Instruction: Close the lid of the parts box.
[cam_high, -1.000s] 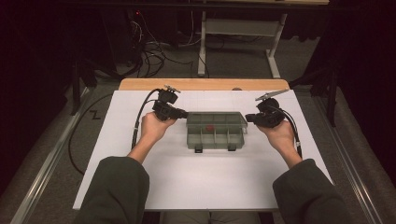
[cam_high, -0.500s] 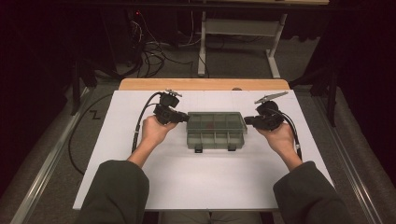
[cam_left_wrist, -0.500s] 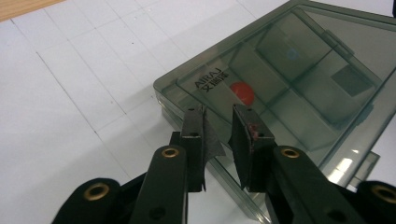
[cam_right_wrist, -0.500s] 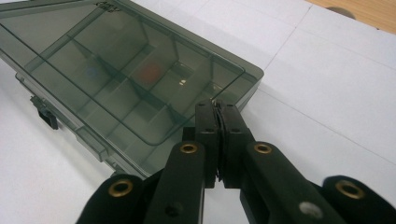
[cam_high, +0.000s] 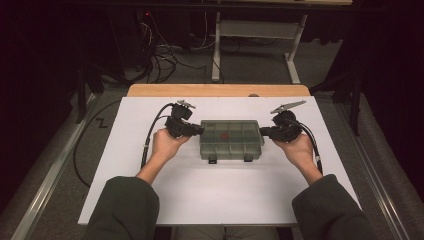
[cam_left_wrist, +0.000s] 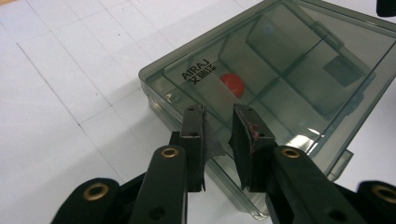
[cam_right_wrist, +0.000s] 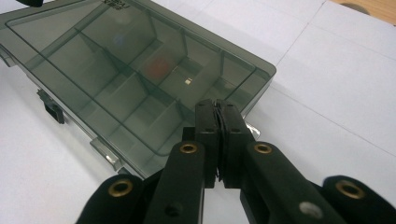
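Observation:
A translucent grey-green compartment box (cam_high: 231, 139) lies with its lid closed in the middle of the white board (cam_high: 210, 200). A small round red thing (cam_left_wrist: 232, 85) sits in one of its compartments. My left gripper (cam_high: 199, 130) is at the box's left end. In the left gripper view, that gripper (cam_left_wrist: 218, 112) has its jaws a narrow gap apart over the lid's edge, and the gap holds nothing. My right gripper (cam_high: 264, 132) is at the box's right end. The right gripper view shows that gripper (cam_right_wrist: 216, 103) with its pads pressed together, just above the box's rim.
Two dark latches (cam_high: 212, 159) (cam_high: 248, 158) stick out of the box's near side. A wooden table edge (cam_high: 220, 90) runs behind the board. Black cable (cam_high: 150, 135) trails from the left gripper across the board. Cables and a table frame (cam_high: 250, 30) are on the floor beyond.
The left gripper has shifted a little at the box's left end. The right gripper and the box have kept still.

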